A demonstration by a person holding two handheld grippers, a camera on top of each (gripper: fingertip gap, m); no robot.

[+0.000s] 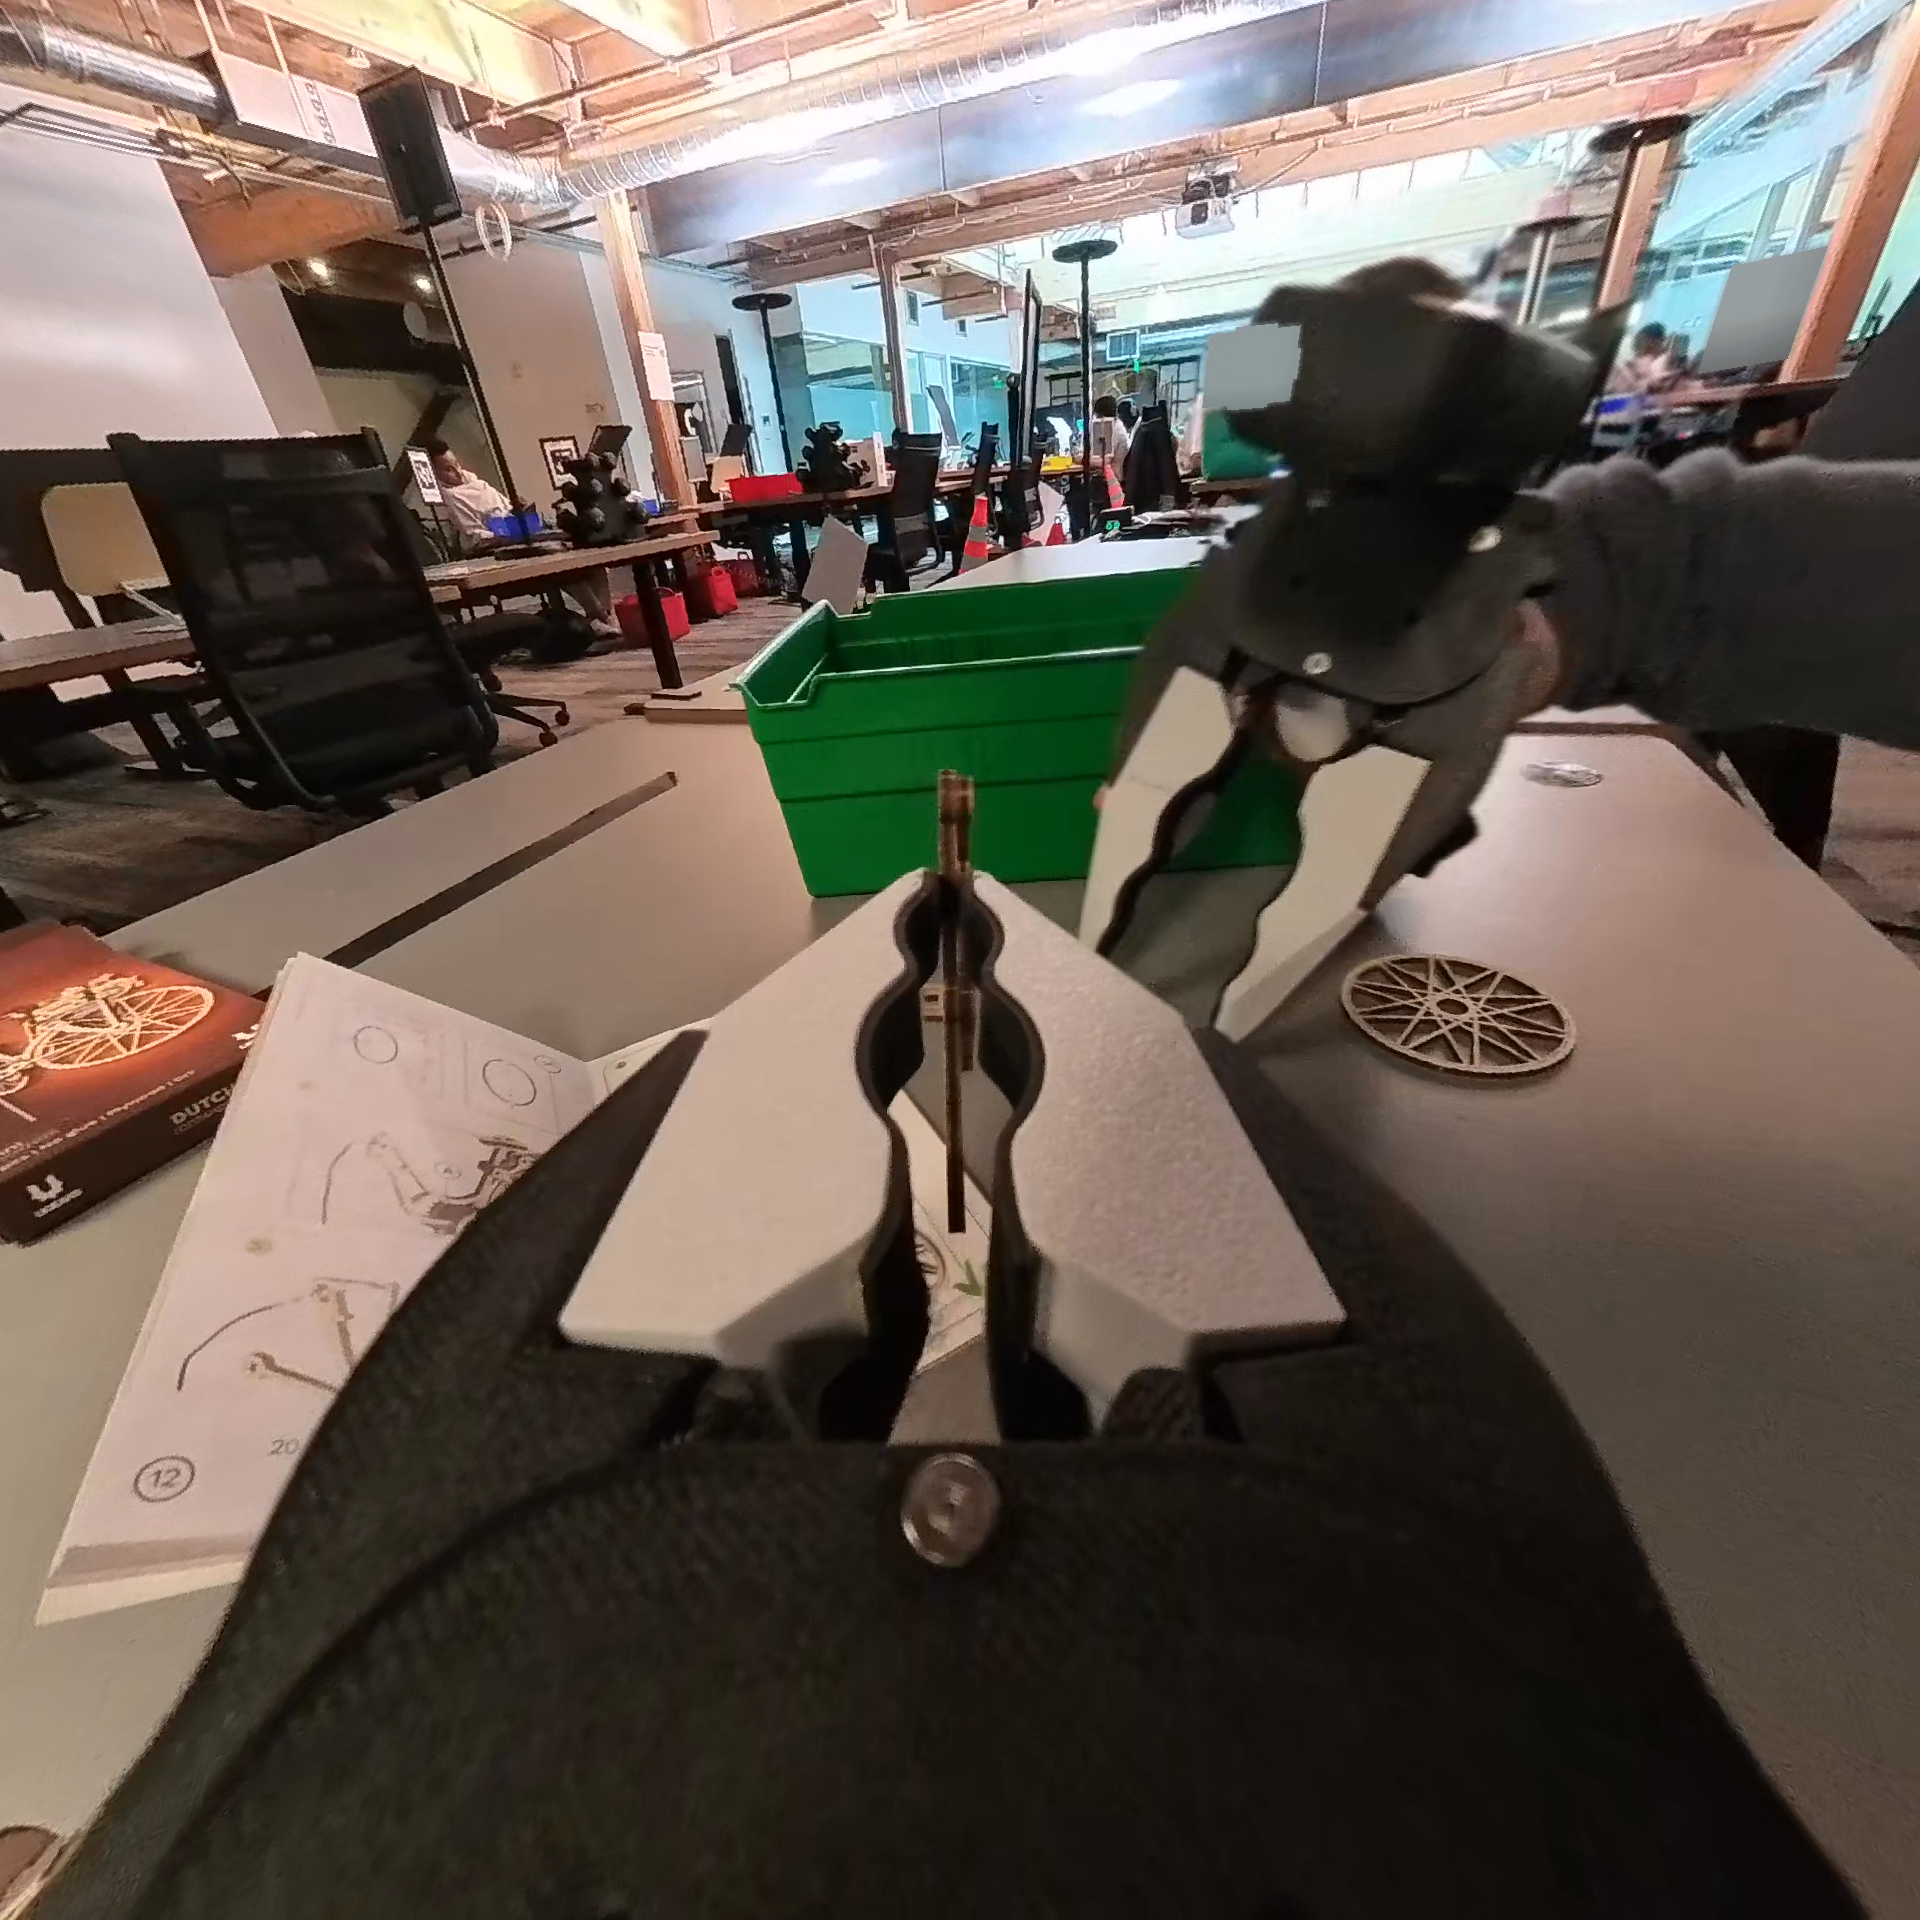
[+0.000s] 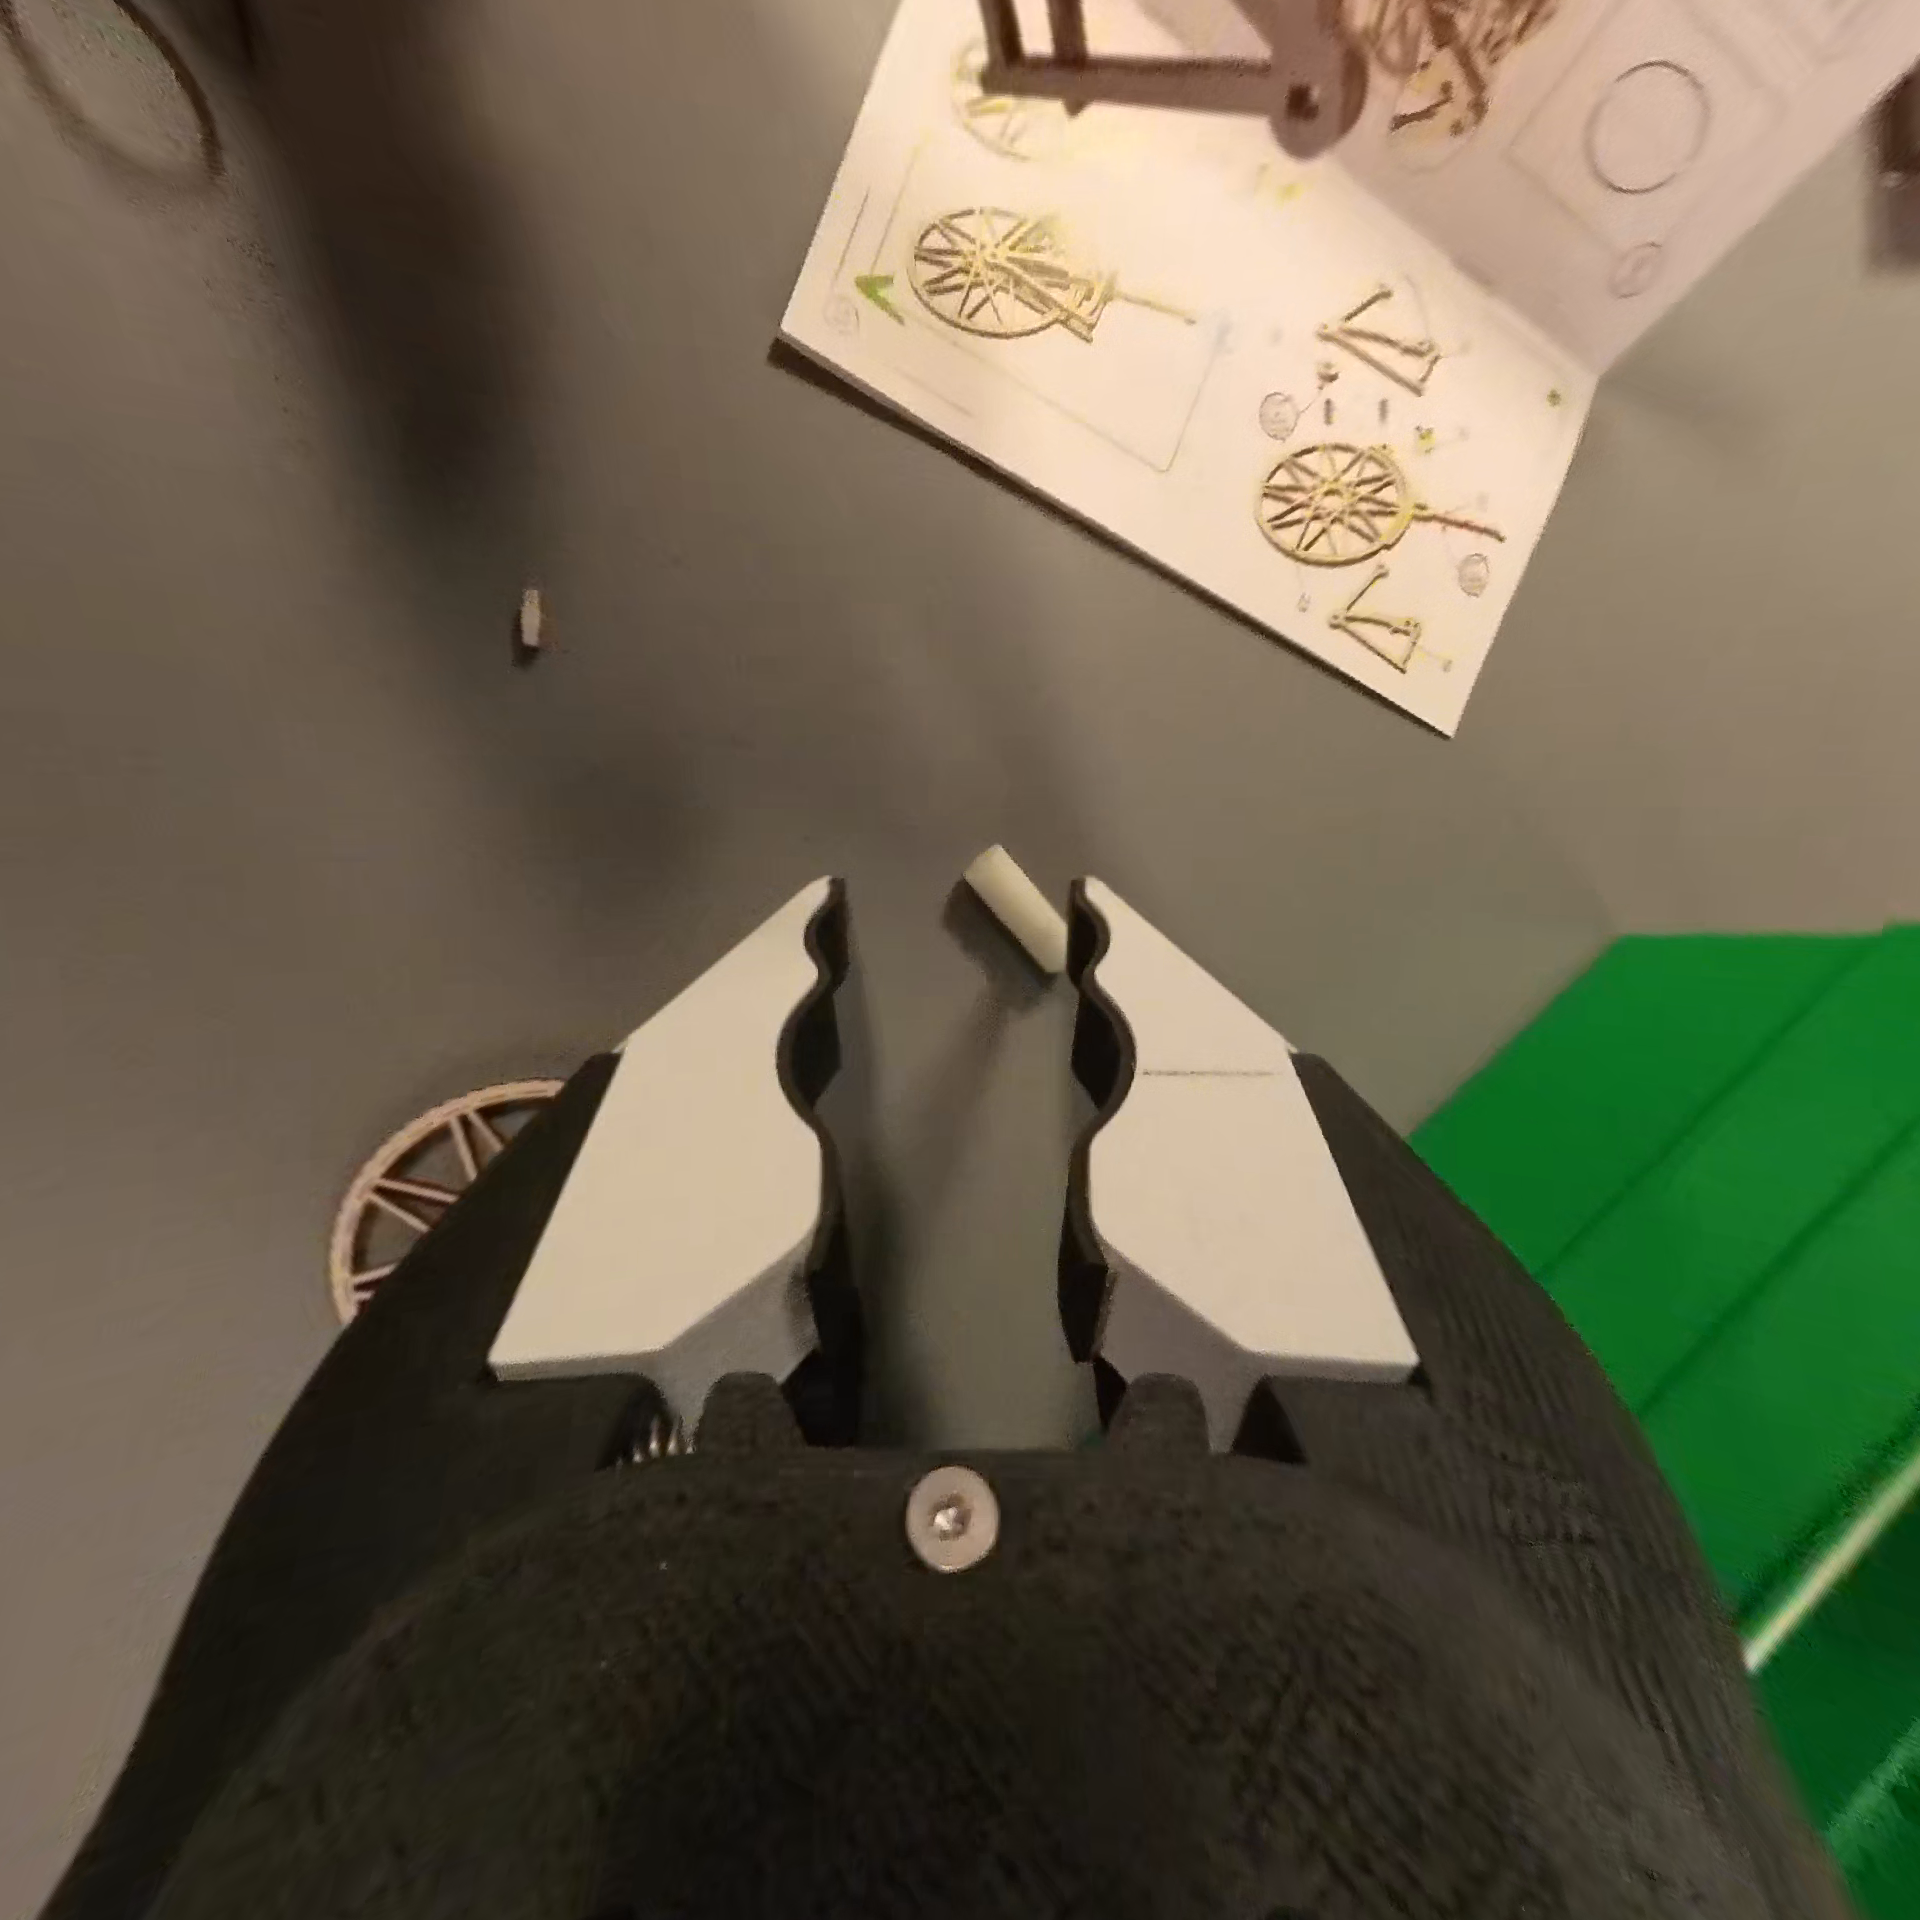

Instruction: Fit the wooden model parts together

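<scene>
One thin, dark-edged wooden part [image 1: 954, 997]

2 grippers [image 1: 951, 914] [image 2: 956, 914], 1 wheel [image 1: 1458, 1018], 1 bin [image 1: 966, 748], 1 booklet [image 2: 1195, 416].

Left gripper [image 1: 951, 894]: body of coarse, matt black plastic with a woven-looking grain; finger shells matt grey, finely pebbled; one bright metal screw [image 1: 950, 1509] at the pivot. Wooden part [image 1: 954, 997] between the jaws: thin, dark-edged ply. Right gripper [image 2: 956, 920]: same matt black and grey finish. Worktop [image 2: 312, 831]: smooth, matt grey. Spoked wheel [image 1: 1458, 1010]: pale, cut wood. Instruction booklet [image 2: 1195, 416]: matt white paper. Bin [image 1: 935, 748]: smooth green plastic, slight sheen. Small peg [image 2: 1016, 923]: off-white, smooth.
</scene>
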